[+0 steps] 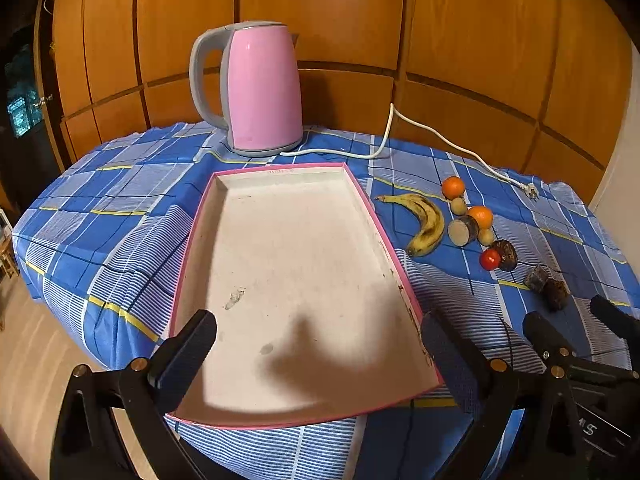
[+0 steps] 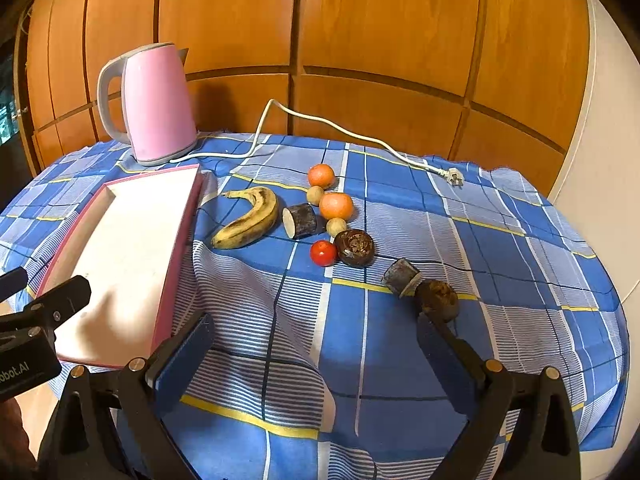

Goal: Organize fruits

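A shallow pink-edged tray (image 1: 280, 248) lies on the desk, which is covered by a blue checked cloth (image 2: 400, 340); the tray serves as the landmark here. Behind the tray stands a pink kettle (image 1: 264, 88), its white cord (image 2: 340, 128) trailing off to the right of the tray.

All the fruit sits on the cloth to the right of the tray, none inside it. Closest to the tray is a spotted banana (image 2: 250, 218). Farther from the tray lie two oranges (image 2: 336, 205), a small red tomato (image 2: 323, 253), two little tan round fruits (image 2: 315, 195) and several dark cut pieces (image 2: 354, 248).

The left claw (image 1: 316, 352) hangs over the tray's near end, its fingers spread apart and empty. The right claw (image 2: 314, 354) hangs over the cloth right of the tray, fingers likewise apart, gripping nothing.
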